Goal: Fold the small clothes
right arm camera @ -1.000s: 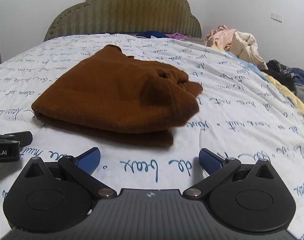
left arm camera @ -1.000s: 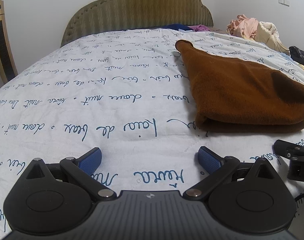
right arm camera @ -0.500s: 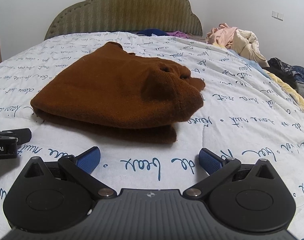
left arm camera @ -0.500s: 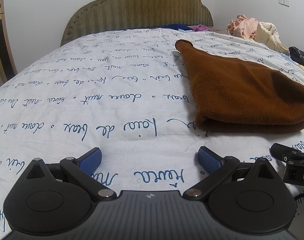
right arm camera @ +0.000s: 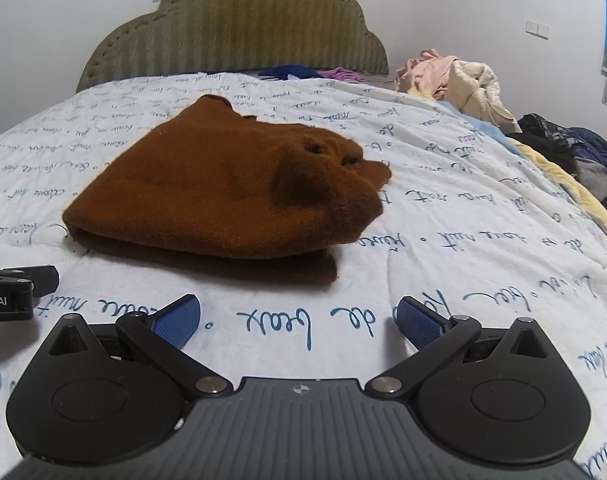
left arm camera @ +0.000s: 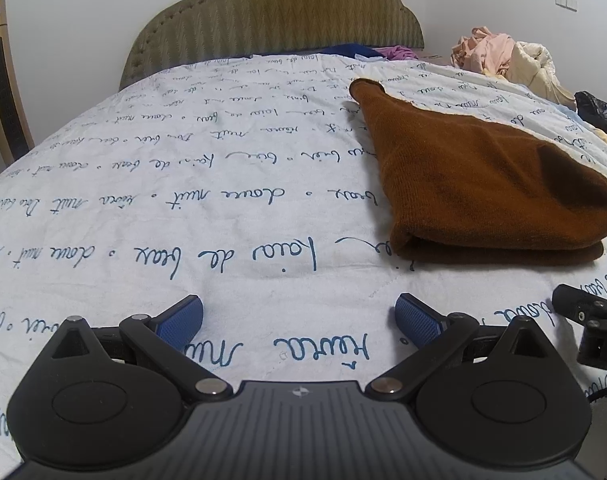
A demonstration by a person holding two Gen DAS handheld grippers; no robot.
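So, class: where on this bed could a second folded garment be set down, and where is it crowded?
Free: the quilt left of the brown garment, up to the headboard. Crowded: the right edge, with the pink and cream clothes pile and dark clothes.

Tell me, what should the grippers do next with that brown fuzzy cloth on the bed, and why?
Probably ease the right gripper forward toward the near edge of the folded brown knit garment. Both grippers are open and empty, and the left gripper faces bare printed white bedsheet beside it. The garment's right end looks bunched and uneven, so it may need one more tidy fold.
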